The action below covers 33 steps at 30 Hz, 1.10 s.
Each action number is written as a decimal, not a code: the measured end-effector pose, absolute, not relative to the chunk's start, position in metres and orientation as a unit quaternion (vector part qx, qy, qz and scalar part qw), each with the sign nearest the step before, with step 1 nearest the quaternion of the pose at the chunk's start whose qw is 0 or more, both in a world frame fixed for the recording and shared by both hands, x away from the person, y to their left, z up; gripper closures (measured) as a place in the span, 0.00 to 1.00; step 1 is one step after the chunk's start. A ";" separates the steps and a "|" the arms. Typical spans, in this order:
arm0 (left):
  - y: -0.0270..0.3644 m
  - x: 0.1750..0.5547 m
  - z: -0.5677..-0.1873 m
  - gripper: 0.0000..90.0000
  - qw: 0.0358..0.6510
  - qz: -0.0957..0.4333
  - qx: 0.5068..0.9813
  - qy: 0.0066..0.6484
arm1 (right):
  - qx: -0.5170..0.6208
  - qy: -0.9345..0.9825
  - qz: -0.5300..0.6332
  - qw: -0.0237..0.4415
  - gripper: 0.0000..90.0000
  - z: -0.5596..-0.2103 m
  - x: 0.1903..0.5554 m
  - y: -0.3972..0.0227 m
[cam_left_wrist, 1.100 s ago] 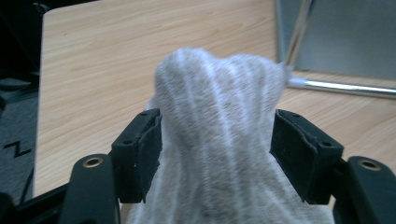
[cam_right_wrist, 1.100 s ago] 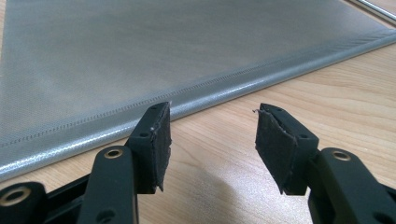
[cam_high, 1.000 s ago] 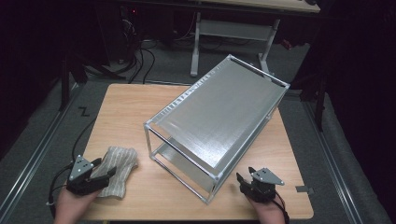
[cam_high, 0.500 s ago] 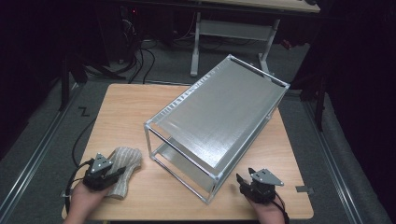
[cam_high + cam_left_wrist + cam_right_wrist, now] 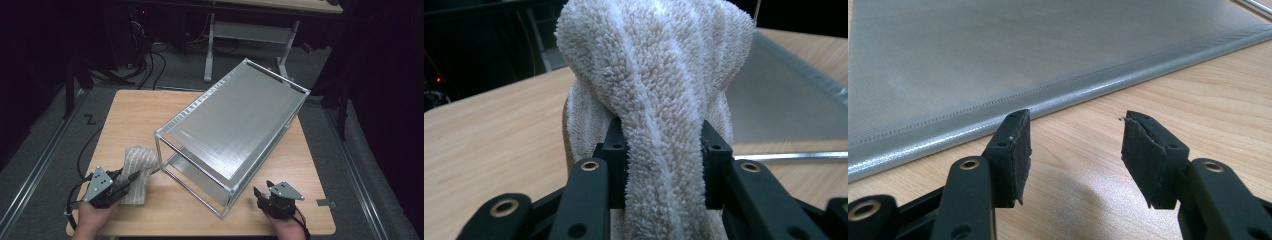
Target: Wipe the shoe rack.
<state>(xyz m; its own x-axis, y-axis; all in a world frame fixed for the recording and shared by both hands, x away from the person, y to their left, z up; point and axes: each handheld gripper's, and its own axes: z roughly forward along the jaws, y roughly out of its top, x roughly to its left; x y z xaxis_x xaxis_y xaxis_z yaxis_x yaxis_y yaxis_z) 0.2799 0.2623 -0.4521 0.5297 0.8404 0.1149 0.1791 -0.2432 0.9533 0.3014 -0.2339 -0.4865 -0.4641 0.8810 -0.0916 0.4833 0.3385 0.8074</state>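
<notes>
White ribbed terry towel (image 5: 659,85), bunched, one end raised off table's near-left, beside metal rack.

The left gripper (image 5: 663,165) is pinching a fold of a white ribbed towel (image 5: 659,85) between its two black jaws, which have just been closing on it. The towel is bulging upward above the pads (image 5: 616,150). Behind it, the wooden desk (image 5: 494,130) and a grey metal rack (image 5: 784,105) are showing.

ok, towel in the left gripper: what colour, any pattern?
Off-white towel, fluffy terry with raised ribbed stripes along it. Clearest in the left gripper view.
</notes>
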 end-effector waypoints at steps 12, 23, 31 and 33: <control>0.242 0.301 -0.440 0.71 0.515 0.352 0.703 0.342 | 0.445 0.769 0.371 0.269 0.50 -0.486 0.301 -0.236; 0.230 0.319 -0.449 0.62 0.504 0.343 0.709 0.354 | 0.443 0.770 0.371 0.271 0.50 -0.487 0.300 -0.236; 0.222 0.327 -0.448 0.59 0.507 0.332 0.704 0.371 | 0.445 0.768 0.373 0.269 0.50 -0.486 0.299 -0.236; 0.221 0.327 -0.450 0.58 0.506 0.333 0.704 0.370 | 0.446 0.769 0.373 0.267 0.50 -0.486 0.299 -0.236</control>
